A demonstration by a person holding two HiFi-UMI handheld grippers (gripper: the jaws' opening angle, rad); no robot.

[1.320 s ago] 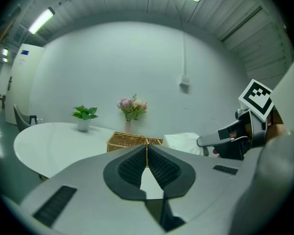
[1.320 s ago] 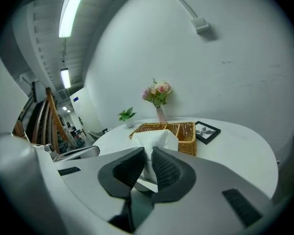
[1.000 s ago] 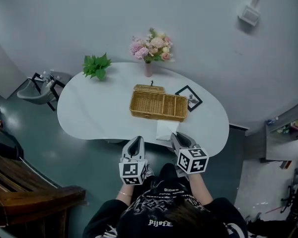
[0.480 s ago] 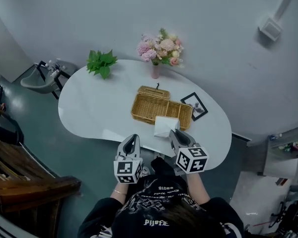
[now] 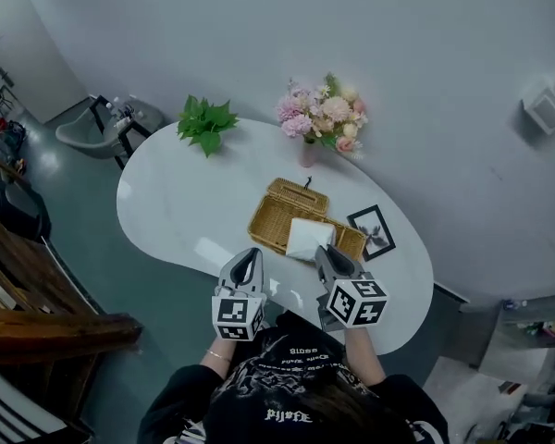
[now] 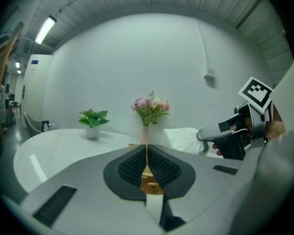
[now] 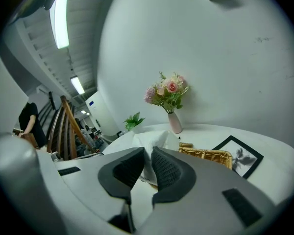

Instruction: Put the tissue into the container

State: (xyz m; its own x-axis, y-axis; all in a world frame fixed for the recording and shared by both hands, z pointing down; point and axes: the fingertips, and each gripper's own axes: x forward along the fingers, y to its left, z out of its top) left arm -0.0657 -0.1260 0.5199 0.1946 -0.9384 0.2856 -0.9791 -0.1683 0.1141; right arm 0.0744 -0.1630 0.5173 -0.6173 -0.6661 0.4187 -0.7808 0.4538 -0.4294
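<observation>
Above the wicker basket (image 5: 276,213), the tissue (image 5: 310,239) hangs pinched in the right claw (image 5: 324,253), so the carry looks nearly done; lowering and release remain. Short of the basket, the left claw (image 6: 146,164) is clenched on nothing. Behind the basket on the white table (image 5: 176,211) stand a flower vase (image 5: 307,151) and a potted plant (image 5: 206,123), and a framed picture (image 5: 375,231) lies beside it. Pale wall (image 5: 259,35), teal floor (image 5: 83,202).
</observation>
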